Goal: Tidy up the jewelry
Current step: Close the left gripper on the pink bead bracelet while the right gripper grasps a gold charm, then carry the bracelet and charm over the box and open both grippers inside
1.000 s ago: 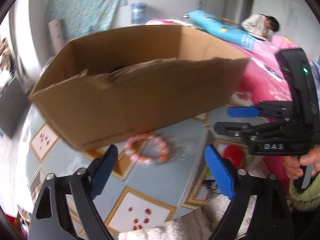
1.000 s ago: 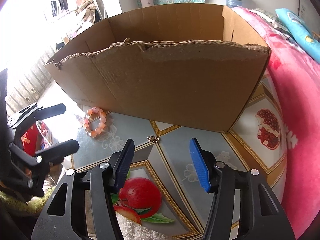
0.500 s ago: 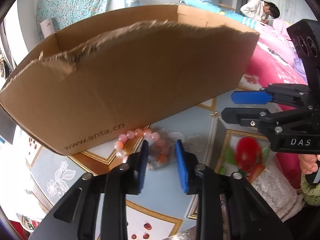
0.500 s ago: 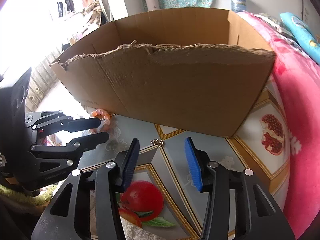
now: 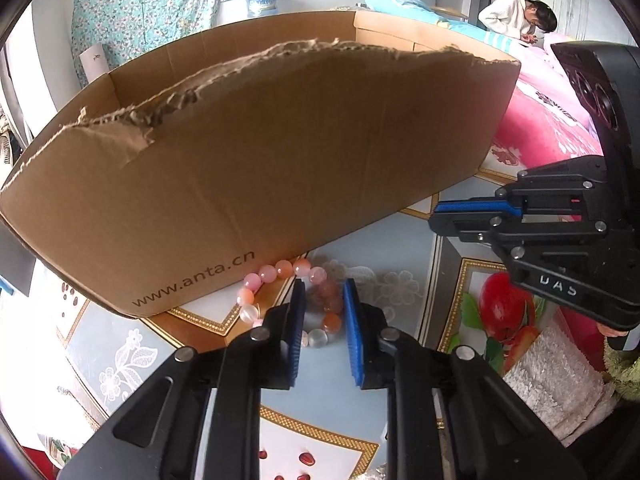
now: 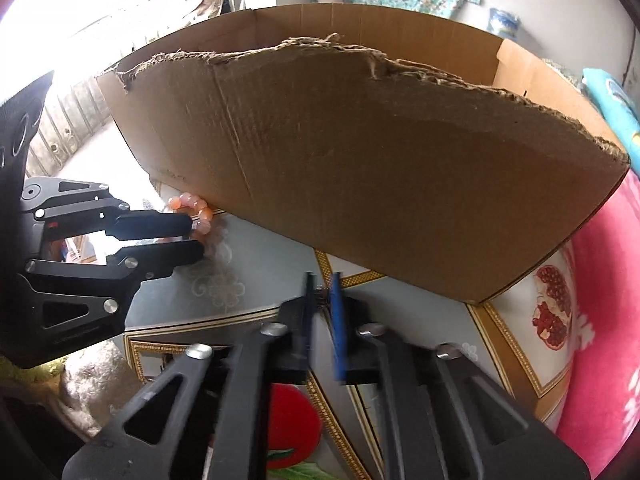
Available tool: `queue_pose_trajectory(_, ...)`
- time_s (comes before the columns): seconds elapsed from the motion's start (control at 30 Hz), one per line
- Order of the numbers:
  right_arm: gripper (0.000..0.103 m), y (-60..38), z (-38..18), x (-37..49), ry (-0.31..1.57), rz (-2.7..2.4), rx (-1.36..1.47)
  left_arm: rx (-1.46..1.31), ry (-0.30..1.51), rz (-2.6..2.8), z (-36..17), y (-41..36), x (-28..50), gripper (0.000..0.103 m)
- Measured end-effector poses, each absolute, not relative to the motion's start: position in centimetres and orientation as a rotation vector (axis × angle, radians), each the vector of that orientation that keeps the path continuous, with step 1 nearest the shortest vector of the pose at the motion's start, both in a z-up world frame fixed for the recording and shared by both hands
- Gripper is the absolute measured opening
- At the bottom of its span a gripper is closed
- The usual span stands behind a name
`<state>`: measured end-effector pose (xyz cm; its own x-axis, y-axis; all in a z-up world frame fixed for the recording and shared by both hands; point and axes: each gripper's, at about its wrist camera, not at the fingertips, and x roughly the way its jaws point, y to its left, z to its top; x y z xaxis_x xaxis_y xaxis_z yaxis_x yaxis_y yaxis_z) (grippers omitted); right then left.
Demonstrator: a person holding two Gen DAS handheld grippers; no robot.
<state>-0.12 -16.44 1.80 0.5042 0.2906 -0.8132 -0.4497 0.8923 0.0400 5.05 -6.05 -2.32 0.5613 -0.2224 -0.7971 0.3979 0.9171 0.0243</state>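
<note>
With the left gripper (image 5: 323, 320) just closed narrowly on the pink bead bracelet (image 5: 280, 276) beside the cardboard box (image 5: 280, 168), and the right gripper (image 6: 322, 292) pinched on a small metal trinket (image 6: 320, 288), either shallow tip grip could likely slip in lifting.

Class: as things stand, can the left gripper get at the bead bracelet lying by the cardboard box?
Probably yes. The left gripper has just been closing, with part of the bracelet between its fingers. The box stands just behind the beads, not across the gripper's way.
</note>
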Motion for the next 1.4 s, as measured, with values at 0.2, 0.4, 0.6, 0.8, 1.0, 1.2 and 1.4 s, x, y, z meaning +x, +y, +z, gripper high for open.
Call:
queue_pose_trajectory(0.2, 0.0, -19.1, 2.7, 0.3, 0.964, 0.48, 0.015, 0.168, 0.911, -0.374, -2.2, -5.3, 5.1, 0.009)
queue_pose_trajectory(0.4, 0.0, -22.4, 5.1, -0.3, 0.918, 0.514, 0.156, 0.111, 0.894, -0.375, -1.2, -4.1, 4.5, 0.009)
queue_pose_trajectory(0.6, 0.0, -23.9, 7.7, -0.9, 0.861, 0.533, 0.2, 0.063, 0.85, -0.367, 0.8, -2.6, 3.5, 0.009)
queue_pose_trajectory(0.8, 0.0, -24.2, 10.6, -1.2, 0.786, 0.556, 0.21, -0.015, 0.804, -0.399, 3.6, -0.9, 2.5, 0.009)
queue_pose_trajectory(1.0, 0.0, -24.0, 13.7, -0.1, 0.711, 0.577, 0.198, -0.1, 0.77, -0.474, 6.5, 0.1, 1.9, 0.009)
queue_pose_trajectory(1.2, 0.0, -24.2, 16.1, 2.4, 0.657, 0.588, 0.187, -0.168, 0.72, -0.587, 10.2, -0.1, 1.4, 0.009)
queue_pose_trajectory(1.4, 0.0, -23.8, 16.9, 5.2, 0.682, 0.625, 0.171, -0.173, 0.642, -0.675, 15.0, -0.8, 2.6, 0.009)
